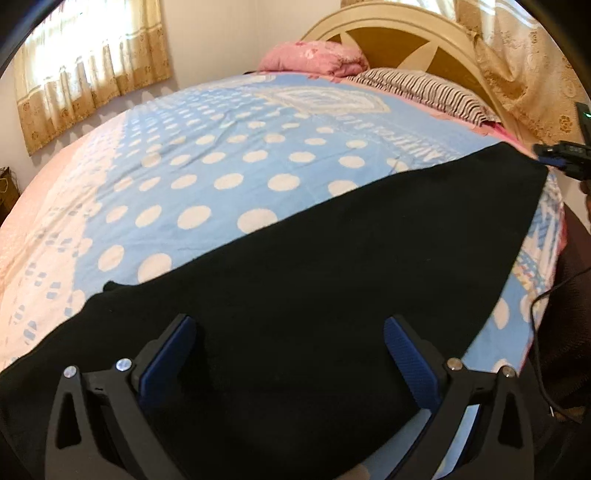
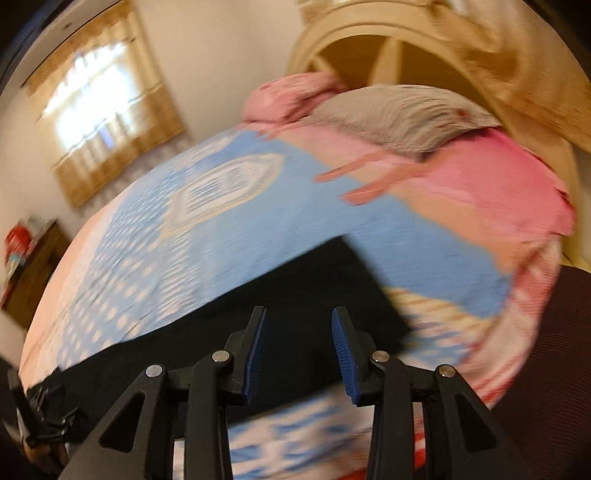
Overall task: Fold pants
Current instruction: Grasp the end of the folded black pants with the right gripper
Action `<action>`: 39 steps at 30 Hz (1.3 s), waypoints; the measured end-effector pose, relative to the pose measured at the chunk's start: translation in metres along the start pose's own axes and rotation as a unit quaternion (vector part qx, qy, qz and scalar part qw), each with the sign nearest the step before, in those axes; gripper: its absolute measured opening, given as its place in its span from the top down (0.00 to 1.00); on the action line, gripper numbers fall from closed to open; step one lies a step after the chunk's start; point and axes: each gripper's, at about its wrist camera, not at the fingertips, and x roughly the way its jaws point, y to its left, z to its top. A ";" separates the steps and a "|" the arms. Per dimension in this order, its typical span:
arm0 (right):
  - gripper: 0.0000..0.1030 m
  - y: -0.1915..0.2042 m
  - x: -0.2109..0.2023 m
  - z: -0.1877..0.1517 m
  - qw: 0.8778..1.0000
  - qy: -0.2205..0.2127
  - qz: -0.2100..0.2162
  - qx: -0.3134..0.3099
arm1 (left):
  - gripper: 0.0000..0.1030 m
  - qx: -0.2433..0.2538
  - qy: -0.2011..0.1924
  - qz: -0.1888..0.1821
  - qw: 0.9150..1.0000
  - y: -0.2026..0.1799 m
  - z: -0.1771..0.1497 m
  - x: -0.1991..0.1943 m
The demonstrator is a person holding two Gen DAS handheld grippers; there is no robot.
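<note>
Black pants point(image 1: 314, 277) lie flat in a long band across the blue polka-dot bedspread point(image 1: 221, 158), running from lower left to upper right. My left gripper point(image 1: 290, 325) hovers over their near end, its blue pads point(image 1: 170, 362) spread wide with nothing between them. My right gripper point(image 2: 299, 312) is open over the pants' far end point(image 2: 295, 280), jaws a hand's width apart and empty; this view is blurred. In the left wrist view the right gripper point(image 1: 561, 155) shows at the right edge, by the pants' far corner. The left gripper point(image 2: 40, 413) shows small at the lower left of the right wrist view.
A pink bundle point(image 1: 314, 59) and a striped pillow point(image 1: 421, 88) lie against the wooden headboard point(image 1: 399, 33). Curtained windows point(image 1: 92, 62) stand behind. A dark cabinet point(image 2: 33, 266) sits beyond the bed. A black cable point(image 1: 539, 332) hangs at the bed's right edge.
</note>
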 end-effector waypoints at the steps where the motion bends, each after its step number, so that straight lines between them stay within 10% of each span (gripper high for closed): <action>1: 0.61 -0.010 0.001 0.001 1.000 -0.001 -0.007 0.009 | 0.00 -0.001 0.005 0.005 1.000 0.001 0.000 0.003; 39: 0.58 -0.062 0.013 -0.013 0.992 0.022 0.063 0.108 | 0.00 -0.020 0.026 0.021 0.999 0.001 0.008 0.012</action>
